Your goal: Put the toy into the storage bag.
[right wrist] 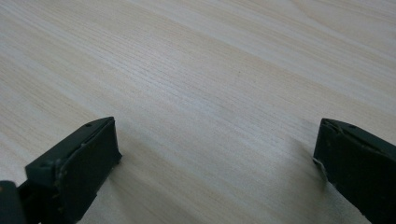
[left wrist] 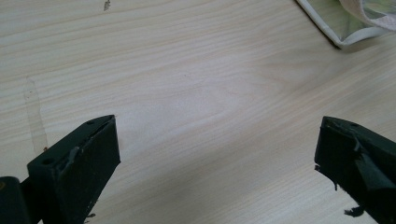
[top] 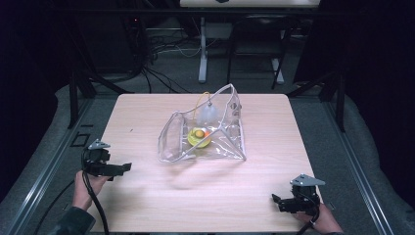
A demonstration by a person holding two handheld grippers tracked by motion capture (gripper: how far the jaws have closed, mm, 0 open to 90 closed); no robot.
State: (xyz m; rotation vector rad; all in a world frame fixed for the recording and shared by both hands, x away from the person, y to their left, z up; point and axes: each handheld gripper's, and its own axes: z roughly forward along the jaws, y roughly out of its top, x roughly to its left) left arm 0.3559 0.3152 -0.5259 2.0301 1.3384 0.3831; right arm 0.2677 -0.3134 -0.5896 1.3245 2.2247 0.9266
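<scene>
While both grippers rest low at the near edge of the light wooden table (top: pixel 147 205) with their jaws spread wide and nothing between them, the main risk lies in how the clear, soft plastic zip pouch with white piping (top: pixel 203 132) will behave once it is touched. It stands well ahead of the left gripper (top: pixel 117 169) and off to its right side, and well ahead and to the left of the right gripper (top: pixel 279 199). I judge the film slippery and floppy: a pinch on one wall alone could drag the whole pouch across the smooth wood, or collapse the raised far flap so the mouth closes. Tipping it could also spill the contents.

The pouch sits half open, its far side propped up in a peak, its near side slumped flat. Inside lie a small yellow-green round object with an orange spot (top: pixel 199 136) and, behind it, a pale translucent bottle-like thing with a yellow loop (top: pixel 205 113); what these are exactly is too small to tell. In the left gripper view, a white-edged corner of the pouch (left wrist: pixel 345 35) shows beyond the right-hand finger (left wrist: pixel 359 161), clear of both black pads.
</scene>
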